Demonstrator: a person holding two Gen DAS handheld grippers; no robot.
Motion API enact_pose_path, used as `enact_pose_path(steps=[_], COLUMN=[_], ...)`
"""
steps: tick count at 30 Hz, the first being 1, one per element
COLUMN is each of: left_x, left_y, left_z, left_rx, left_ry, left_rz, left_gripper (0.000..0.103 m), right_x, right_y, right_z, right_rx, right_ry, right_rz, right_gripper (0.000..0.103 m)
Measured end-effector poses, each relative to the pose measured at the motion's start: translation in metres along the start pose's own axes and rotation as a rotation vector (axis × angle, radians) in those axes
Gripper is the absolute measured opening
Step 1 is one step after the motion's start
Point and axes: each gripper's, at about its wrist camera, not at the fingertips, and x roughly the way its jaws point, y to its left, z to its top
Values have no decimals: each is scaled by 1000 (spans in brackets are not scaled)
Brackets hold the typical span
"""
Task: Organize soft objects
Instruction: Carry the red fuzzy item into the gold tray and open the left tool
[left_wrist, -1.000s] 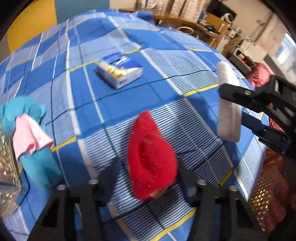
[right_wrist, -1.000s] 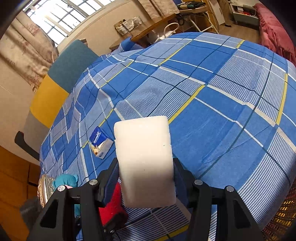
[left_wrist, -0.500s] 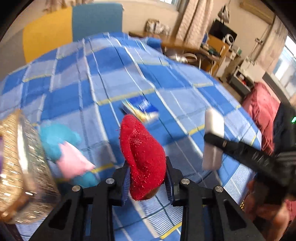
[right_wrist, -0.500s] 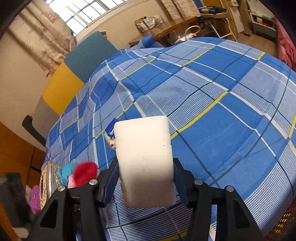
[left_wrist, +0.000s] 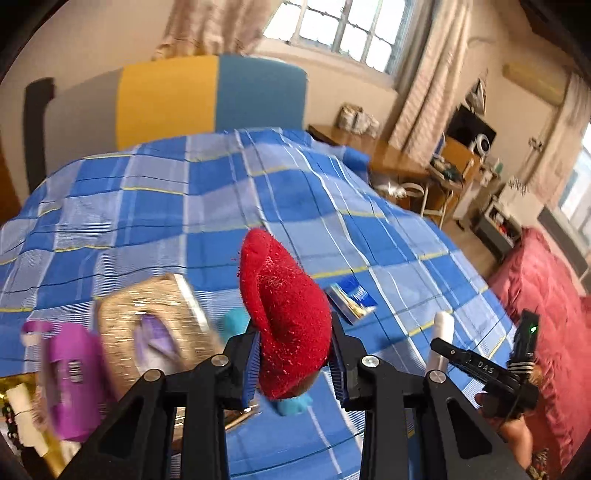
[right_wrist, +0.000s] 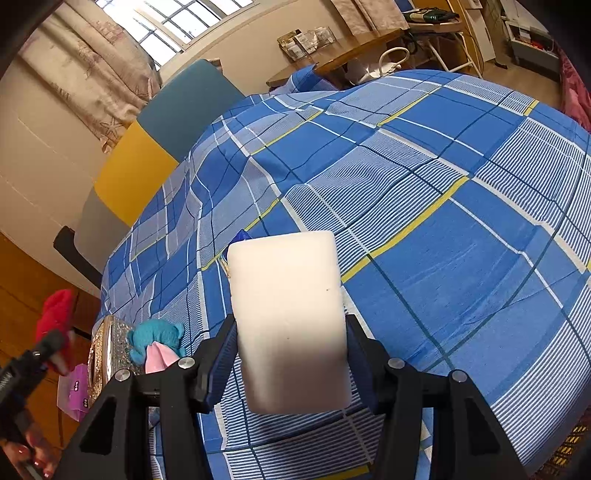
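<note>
1. Left gripper (left_wrist: 293, 363) is clamped on a fuzzy red soft object (left_wrist: 286, 314), its two blue-lined pads pressing the lower sides while the rounded top sticks up past the fingertips.
2. Held in the air, the red soft object hangs above a bed covered in a blue plaid sheet (left_wrist: 184, 206) with white and yellow lines.
3. Below and left of it in the left wrist view sits a gold glittery basket (left_wrist: 147, 332), blurred, with something pale purple inside.
4. Just left of the basket is a purple container (left_wrist: 72, 373), also blurred.
5. A teal plush toy (right_wrist: 157, 334) with a pink cloth (right_wrist: 160, 356) against it lies on the sheet just beside the basket; in the left view only bits of teal show around the red object.
6. A small blue packet (left_wrist: 352, 297) lies flat on the sheet, to the right of the red object.
7. Right gripper (right_wrist: 291, 365) grips a white sponge block (right_wrist: 290, 317) by its lower sides, the block upright and reaching well above the pads.
8. From the left view, the right gripper and its white block appear at the lower right, above the bed's edge, with part of a hand (left_wrist: 495, 406) behind it.
9. Behind the bed stands a headboard (left_wrist: 210, 99) in grey, yellow and teal panels, with curtained windows above.
</note>
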Motion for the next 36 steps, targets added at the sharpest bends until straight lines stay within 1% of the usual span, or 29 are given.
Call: enact_pose_path(steps=[2,7,10,13,17,20,22,24,27,30,33,36], left_x=[-17,-57,-81,-103,-126,-138,-141,-141,-134,-122,-104,-91], left_y=[17,64,90,117,161,193,212,227,245,253,255,257], left_z=[-1,-7,-15,-27,-49,-71,-87,-104,-128,-147,-163,-176], left_rx=[-24,-93,-115,-133,-184,-221,-247,-268,-299,-313,-305,-298], left_ry=[-22,-63,-97,-125,-130,-113,-96,-72,-28,20,75,111], left_rz=[7,27,53,84,126,150,152,175,188,191,200,213], left_gripper=[32,32,32,33,33,33,33,33,33,33,33,34], right_x=[0,0,0,0,0,-2,-5,-7,-8,-12,-16,-19], right_y=[0,1,4,6,7,7,8,8,8,11,14,16], right_z=[0,-1,-2,-3,-4,-5,-4,-4,-4,-4,-5,-5], right_rx=[3,-4,-18,-29,-33,-33,-32,-30,-34,-44,-49,-56], right_ry=[2,1,0,-3,-2,-12,-27,-36,-45,-64,-81,-95], right_rz=[6,-11,-19,-24,-29,-22,-18,-13,-19,-9,10,20], right_gripper=[56,56,56,56,56,56,56,56,56,56,56,56])
